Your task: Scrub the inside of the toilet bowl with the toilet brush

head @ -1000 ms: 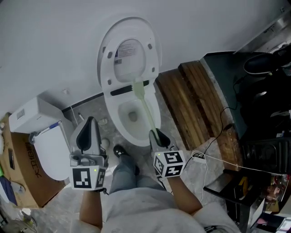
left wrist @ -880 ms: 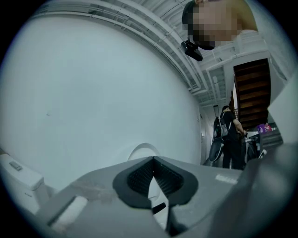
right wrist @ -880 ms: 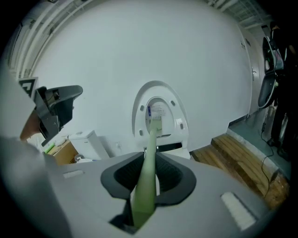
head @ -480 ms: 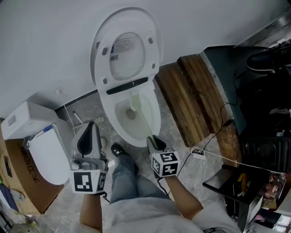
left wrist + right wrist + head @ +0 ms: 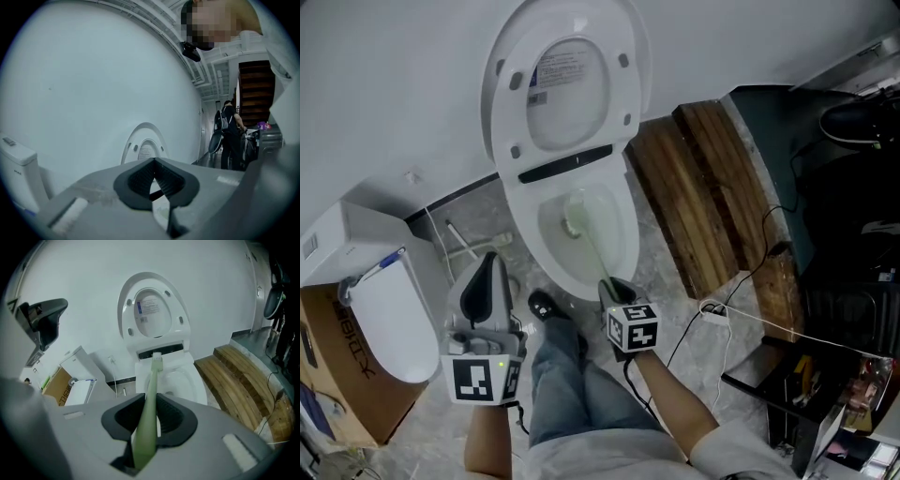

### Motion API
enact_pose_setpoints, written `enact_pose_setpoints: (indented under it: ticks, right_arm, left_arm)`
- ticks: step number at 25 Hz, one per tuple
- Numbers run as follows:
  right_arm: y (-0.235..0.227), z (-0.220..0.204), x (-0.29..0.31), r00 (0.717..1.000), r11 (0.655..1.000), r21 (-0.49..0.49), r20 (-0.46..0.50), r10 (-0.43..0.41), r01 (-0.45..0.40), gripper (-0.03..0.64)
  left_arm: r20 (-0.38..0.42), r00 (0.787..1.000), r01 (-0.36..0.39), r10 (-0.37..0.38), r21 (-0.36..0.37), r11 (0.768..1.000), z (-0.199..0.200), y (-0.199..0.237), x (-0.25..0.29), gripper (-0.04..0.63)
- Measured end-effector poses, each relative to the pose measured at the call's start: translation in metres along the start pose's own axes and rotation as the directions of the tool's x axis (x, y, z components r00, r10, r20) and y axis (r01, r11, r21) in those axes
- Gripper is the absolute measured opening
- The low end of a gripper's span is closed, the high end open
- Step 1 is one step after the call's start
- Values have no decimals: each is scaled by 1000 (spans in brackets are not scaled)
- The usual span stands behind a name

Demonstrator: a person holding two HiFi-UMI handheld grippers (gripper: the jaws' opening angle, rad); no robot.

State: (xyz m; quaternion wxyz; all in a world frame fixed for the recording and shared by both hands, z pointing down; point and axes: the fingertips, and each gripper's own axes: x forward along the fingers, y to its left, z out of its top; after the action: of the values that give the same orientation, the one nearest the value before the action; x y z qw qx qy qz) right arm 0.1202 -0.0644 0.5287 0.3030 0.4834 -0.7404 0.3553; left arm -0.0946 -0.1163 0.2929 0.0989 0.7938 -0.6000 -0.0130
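My right gripper [image 5: 615, 287] clamped on brush [image 5: 593, 246] handle; brush head inside bowl [image 5: 523, 246], toward far side. My left gripper [image 5: 487, 274] closed, empty, near left. Risk: thin handle twisting in grip, water splashing over rim.

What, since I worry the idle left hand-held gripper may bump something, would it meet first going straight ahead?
Likely the raised toilet lid, seen just beyond the left hand-held gripper's shut, empty jaws, with the white wall right behind it; depth is hard to judge.

green toilet brush [image 5: 598, 251], white toilet bowl [image 5: 523, 239]
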Motion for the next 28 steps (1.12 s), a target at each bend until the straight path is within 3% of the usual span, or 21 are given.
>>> enact_pose_setpoints:
  ticks: [10, 21, 28]
  right_arm:
    - [-27, -48, 67, 998, 999, 44, -59, -8, 11, 75]
    - [-58, -65, 148, 994, 999, -38, -112, -12, 8, 75]
    - [-63, -55, 189, 992, 992, -129, -122, -26, 10, 75]
  left_arm:
    - [14, 998, 69, -69, 11, 998, -50, -13, -4, 5]
    - [4, 997, 72, -72, 21, 997, -104, -12, -2, 5]
    - [1, 998, 63, -63, 25, 998, -124, -10, 12, 5]
